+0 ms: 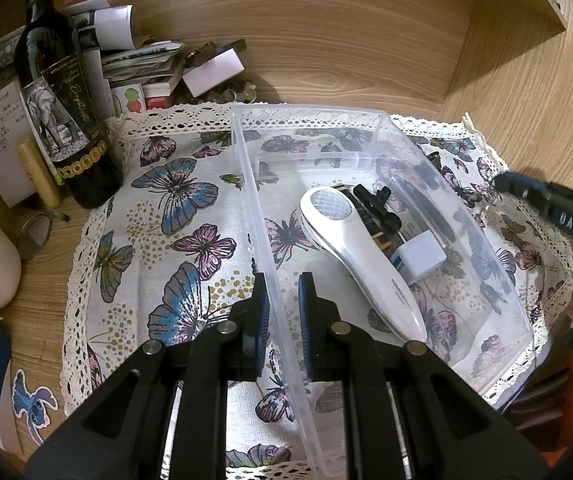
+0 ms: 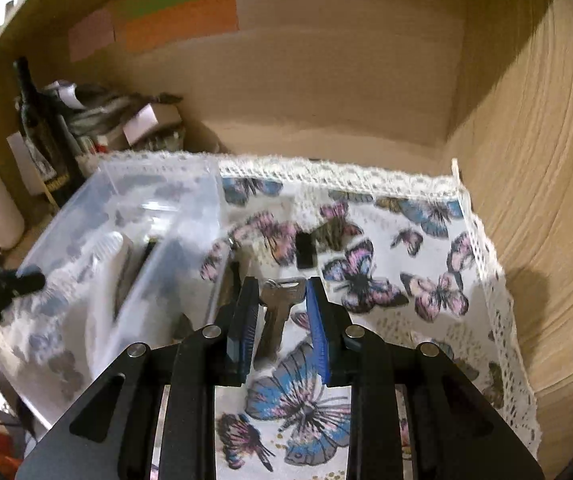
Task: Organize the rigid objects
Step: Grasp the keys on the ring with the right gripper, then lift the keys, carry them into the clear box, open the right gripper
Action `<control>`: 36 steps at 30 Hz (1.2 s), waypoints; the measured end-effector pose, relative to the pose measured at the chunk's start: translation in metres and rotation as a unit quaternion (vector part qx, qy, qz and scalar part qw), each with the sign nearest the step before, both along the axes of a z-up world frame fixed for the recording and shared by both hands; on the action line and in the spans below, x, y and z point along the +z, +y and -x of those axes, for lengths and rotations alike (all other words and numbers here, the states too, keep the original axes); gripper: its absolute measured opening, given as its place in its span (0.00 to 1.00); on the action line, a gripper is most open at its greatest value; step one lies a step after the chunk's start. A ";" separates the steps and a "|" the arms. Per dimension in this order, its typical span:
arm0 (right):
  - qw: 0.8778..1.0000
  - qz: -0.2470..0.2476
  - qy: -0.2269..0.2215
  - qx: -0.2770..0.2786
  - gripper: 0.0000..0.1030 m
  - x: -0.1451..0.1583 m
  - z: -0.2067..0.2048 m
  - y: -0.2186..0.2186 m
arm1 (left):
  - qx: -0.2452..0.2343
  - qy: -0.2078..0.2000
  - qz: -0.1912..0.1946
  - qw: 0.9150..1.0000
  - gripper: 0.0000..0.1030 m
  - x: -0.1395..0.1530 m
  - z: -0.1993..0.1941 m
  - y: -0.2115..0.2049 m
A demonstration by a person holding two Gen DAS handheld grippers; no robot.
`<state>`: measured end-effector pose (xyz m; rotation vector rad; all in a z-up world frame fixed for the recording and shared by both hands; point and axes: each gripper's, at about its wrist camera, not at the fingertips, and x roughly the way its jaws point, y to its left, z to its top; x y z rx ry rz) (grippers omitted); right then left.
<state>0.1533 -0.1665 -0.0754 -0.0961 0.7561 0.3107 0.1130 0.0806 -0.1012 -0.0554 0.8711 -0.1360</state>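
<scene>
Keys (image 2: 278, 312) pinched in the right gripper (image 2: 280, 320) need carrying over the bin (image 1: 382, 128), whose wall the left gripper (image 1: 282, 300) clamps steady.

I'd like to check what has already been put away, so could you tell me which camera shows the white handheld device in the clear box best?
The left wrist view: the white handheld device lies sharp and whole inside the clear box, beside a small white cube. In the right wrist view it is only a blurred white shape behind the box wall.
</scene>
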 end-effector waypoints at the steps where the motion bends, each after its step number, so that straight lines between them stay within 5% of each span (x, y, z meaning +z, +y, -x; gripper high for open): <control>1: 1.000 -0.003 -0.003 0.003 0.04 0.004 0.000 0.001 | 0.000 0.000 0.000 1.000 0.12 0.000 0.000 0.000; 10: 1.000 0.000 -0.024 0.011 0.05 0.026 -0.001 0.008 | -0.002 0.000 0.002 1.000 0.12 0.001 -0.001 -0.002; 13: 1.000 0.004 0.004 0.010 0.10 0.013 -0.003 0.004 | -0.003 -0.001 0.002 1.000 0.12 0.001 -0.001 -0.002; 15: 1.000 0.011 0.026 0.007 0.26 -0.001 -0.004 0.002 | -0.003 -0.001 0.002 1.000 0.12 0.001 -0.001 -0.002; 17: 0.999 0.017 0.040 0.002 0.29 -0.014 -0.004 0.001 | -0.003 -0.001 0.003 1.000 0.12 0.001 -0.001 -0.002; 26: 0.994 0.033 0.103 0.018 0.35 -0.059 -0.012 0.011 | -0.001 0.000 0.002 1.000 0.12 0.000 -0.001 -0.003; 36: 0.994 0.039 0.104 -0.013 0.34 -0.067 -0.029 -0.004 | -0.002 0.000 0.002 1.000 0.12 0.000 -0.001 -0.003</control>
